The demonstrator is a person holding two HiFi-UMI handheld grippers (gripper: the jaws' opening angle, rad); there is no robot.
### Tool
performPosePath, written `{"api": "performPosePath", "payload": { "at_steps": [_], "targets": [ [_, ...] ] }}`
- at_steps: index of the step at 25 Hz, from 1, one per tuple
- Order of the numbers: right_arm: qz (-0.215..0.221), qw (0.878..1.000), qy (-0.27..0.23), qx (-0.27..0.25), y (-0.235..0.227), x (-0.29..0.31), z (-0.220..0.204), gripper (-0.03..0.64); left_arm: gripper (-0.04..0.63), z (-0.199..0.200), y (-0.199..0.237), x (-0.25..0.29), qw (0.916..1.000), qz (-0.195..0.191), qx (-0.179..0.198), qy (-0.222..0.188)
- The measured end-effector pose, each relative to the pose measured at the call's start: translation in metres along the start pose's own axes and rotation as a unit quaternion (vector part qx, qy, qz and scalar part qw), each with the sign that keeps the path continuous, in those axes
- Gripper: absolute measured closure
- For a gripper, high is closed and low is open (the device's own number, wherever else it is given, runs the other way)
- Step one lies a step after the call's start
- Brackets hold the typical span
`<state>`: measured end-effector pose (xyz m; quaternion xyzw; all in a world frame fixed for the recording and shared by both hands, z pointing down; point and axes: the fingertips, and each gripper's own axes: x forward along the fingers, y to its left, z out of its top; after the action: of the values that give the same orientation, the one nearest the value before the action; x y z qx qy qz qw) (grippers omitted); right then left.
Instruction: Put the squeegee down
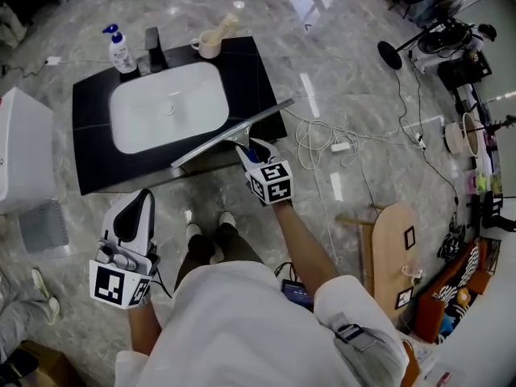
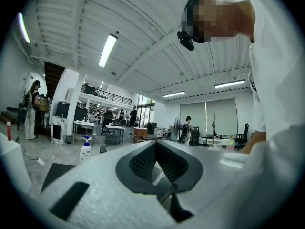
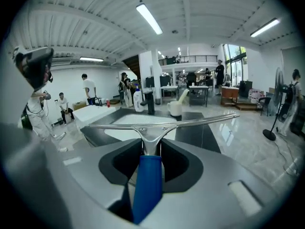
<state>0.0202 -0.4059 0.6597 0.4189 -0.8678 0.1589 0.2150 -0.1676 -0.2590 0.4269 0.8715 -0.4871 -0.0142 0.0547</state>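
Note:
The squeegee [image 1: 232, 132] has a long metal blade and a blue handle [image 3: 148, 185]. My right gripper [image 1: 251, 153] is shut on that handle, and the blade hangs slantwise over the front right edge of the black countertop [image 1: 250, 63], just in front of the white sink [image 1: 165, 103]. In the right gripper view the blade [image 3: 157, 124] lies across the picture with the sink beyond it. My left gripper [image 1: 139, 204] is held low at the left, in front of the counter and away from the squeegee. Its jaws [image 2: 156, 147] meet at the tip with nothing between them.
At the counter's back stand a soap pump bottle [image 1: 121, 51], a dark faucet [image 1: 153, 48] and a cup [image 1: 210, 45]. A white box [image 1: 24, 147] is left of the counter. White cables [image 1: 322, 139] and a wooden board [image 1: 391, 248] lie on the floor at right.

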Motion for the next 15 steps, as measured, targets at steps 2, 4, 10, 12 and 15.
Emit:
{"api": "performPosePath", "payload": {
  "at_steps": [2,4,10,12,15],
  "targets": [
    [0.008,0.999,0.034,0.005,-0.019,0.031,-0.017,0.477,0.600,-0.003,-0.001,0.002,0.9999,0.014,0.000,0.007],
    [0.013,0.998,0.062,0.011,-0.034,0.057,-0.031,0.477,0.600,-0.006,-0.002,0.004,0.9995,0.028,0.000,0.012],
    [0.021,0.989,0.146,0.015,-0.048,0.109,-0.070,0.477,0.600,-0.011,-0.001,0.005,0.9980,0.058,0.000,0.025],
    [0.018,0.984,0.172,0.030,-0.045,0.118,-0.084,0.477,0.600,-0.010,-0.001,0.006,0.9978,0.061,0.002,0.026],
    [0.019,0.981,0.190,0.043,-0.043,0.123,-0.101,0.477,0.600,-0.007,-0.004,0.009,0.9978,0.059,0.007,0.029]
  ]
}}
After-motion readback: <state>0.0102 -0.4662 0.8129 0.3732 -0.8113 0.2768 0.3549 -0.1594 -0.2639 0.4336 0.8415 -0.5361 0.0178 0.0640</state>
